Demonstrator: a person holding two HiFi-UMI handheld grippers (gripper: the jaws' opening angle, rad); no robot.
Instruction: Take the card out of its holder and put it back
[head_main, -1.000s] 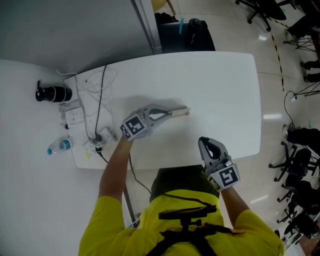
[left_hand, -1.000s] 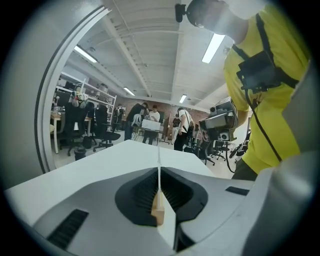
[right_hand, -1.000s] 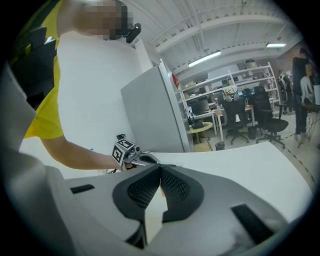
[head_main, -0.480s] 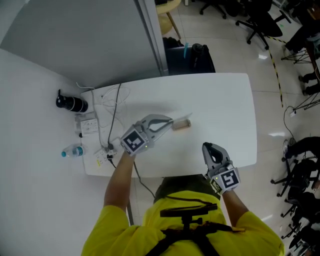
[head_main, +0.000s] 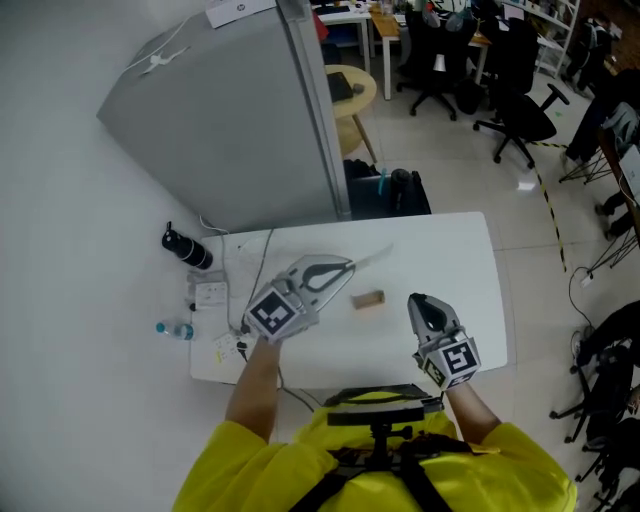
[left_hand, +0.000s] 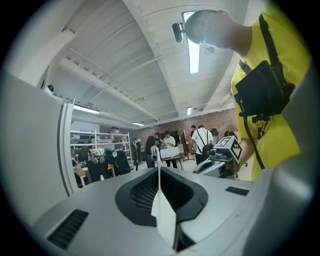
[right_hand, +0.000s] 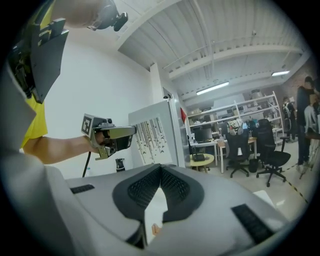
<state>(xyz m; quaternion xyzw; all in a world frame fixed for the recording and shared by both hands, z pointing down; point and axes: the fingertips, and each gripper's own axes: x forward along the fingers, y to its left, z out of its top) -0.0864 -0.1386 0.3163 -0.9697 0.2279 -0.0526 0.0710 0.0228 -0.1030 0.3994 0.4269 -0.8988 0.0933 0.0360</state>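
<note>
Overhead, the left gripper (head_main: 348, 266) pinches the thin white card (head_main: 376, 256) over the white table (head_main: 450, 250), apart from the wooden holder (head_main: 368, 299) lying nearby. The right gripper (head_main: 415, 300) is near the table's front edge. Left gripper view: jaws nipped narrowly on the card, seen edge-on. Right gripper view: jaw tips meet, nothing between them.

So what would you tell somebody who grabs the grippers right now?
Left gripper: shut on the card, edge-on between its jaws, clear of the holder.
Right gripper: shut, empty, near the table's front edge.
Holder: on the table between the two grippers, no card in it.
Done: card is out.
Left: put the card back into the holder, then let go.
</note>
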